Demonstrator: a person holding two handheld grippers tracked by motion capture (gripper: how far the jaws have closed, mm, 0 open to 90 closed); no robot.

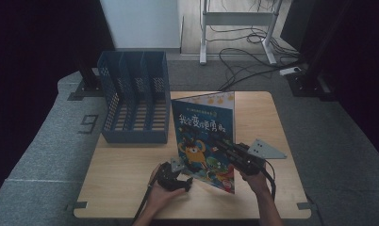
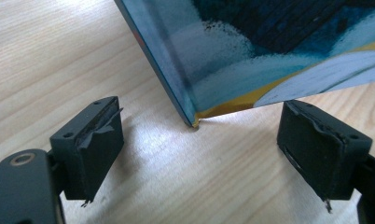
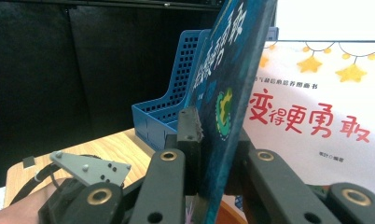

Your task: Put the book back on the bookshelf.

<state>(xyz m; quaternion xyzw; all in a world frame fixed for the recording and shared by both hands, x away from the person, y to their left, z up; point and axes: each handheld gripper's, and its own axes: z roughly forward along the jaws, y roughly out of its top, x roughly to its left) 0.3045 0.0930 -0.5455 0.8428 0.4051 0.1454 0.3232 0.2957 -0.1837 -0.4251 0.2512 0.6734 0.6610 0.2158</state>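
We see the blue illustrated children's book with an orange cartoon creature and red title characters on its cover (image 1: 205,141) standing tilted on the pale wooden table (image 1: 126,179), right of centre, one lower corner touching the wood in the left gripper view (image 2: 195,122). Right gripper (image 1: 225,147) is clamped on the book, cover pinched between its black jaws in the right gripper view (image 3: 218,140), the person's right hand (image 1: 254,181) behind it. Left gripper (image 1: 176,181) sits low on the table at the book's near left corner, jaws spread wide either side of that corner, not touching it, held by the left hand (image 1: 161,195). Beyond, the blue perforated plastic file rack with three slots (image 1: 133,96) stands at the table's far left, just beside the book's top edge. Grey carpet floor (image 1: 46,136) around the table, black cables (image 1: 246,56) at the far side
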